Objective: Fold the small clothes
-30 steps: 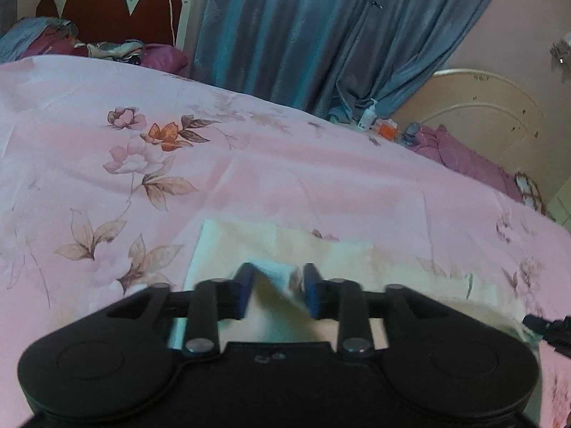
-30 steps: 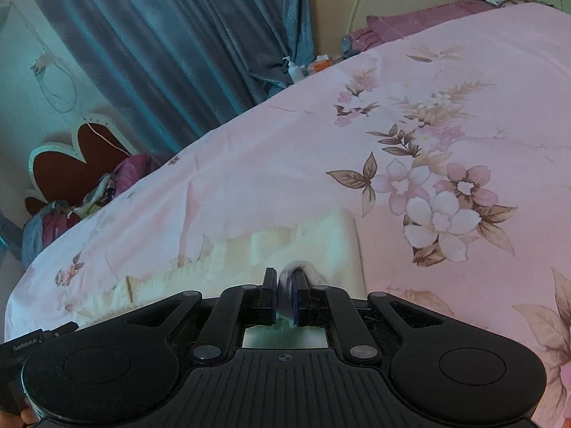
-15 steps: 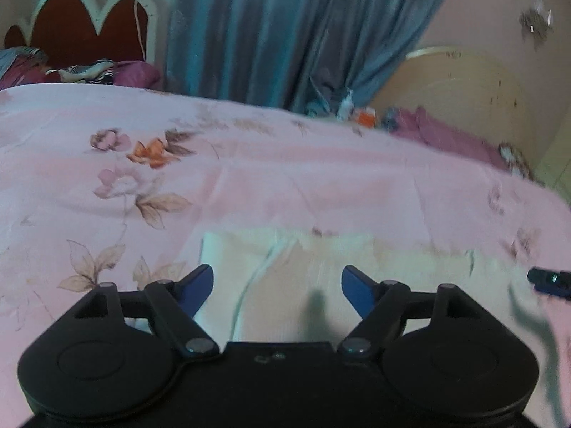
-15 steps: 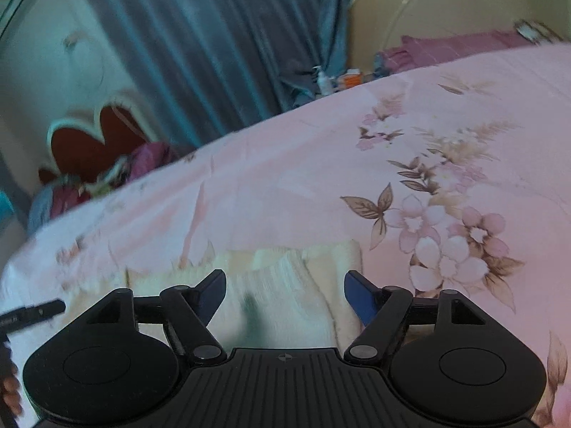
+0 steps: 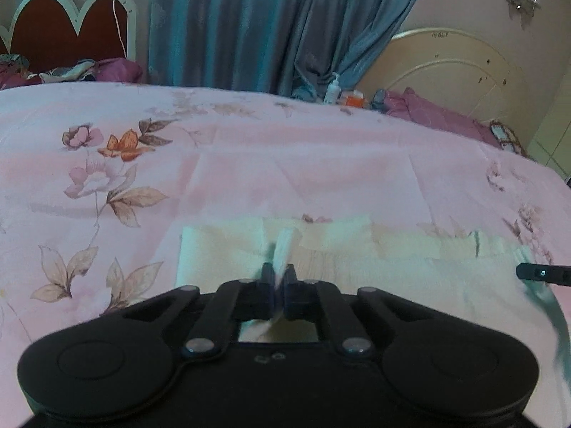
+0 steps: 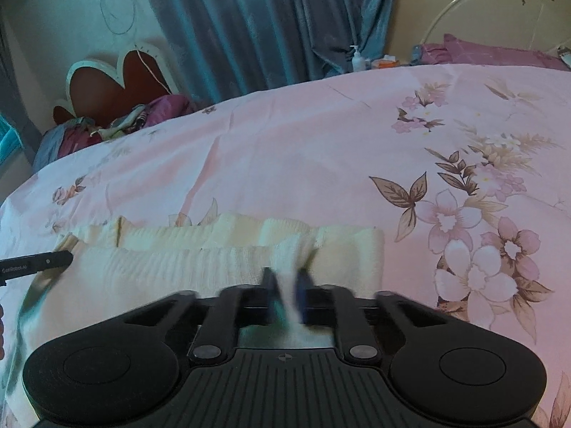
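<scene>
A cream knitted garment (image 5: 374, 260) lies flat on the pink floral bedsheet (image 5: 285, 164), spread left to right. My left gripper (image 5: 279, 285) is shut on a pinched fold of the garment near its left end. In the right wrist view the same garment (image 6: 178, 267) lies just ahead, and my right gripper (image 6: 287, 285) is shut on a raised fold of it near its right end. Each gripper's tip shows at the edge of the other's view, the right one (image 5: 542, 274) and the left one (image 6: 35, 265).
Blue curtains (image 5: 267, 25) hang behind the bed. A red scalloped headboard (image 5: 64, 32) with piled clothes stands far left. A cream headboard (image 5: 456, 71), purple bedding and small bottles (image 5: 333, 89) are at the far right. The bed edge drops off at right.
Half a second ago both grippers were open above the garment. Now both have closed on folds of the cloth, which stand pinched up between the fingers.
</scene>
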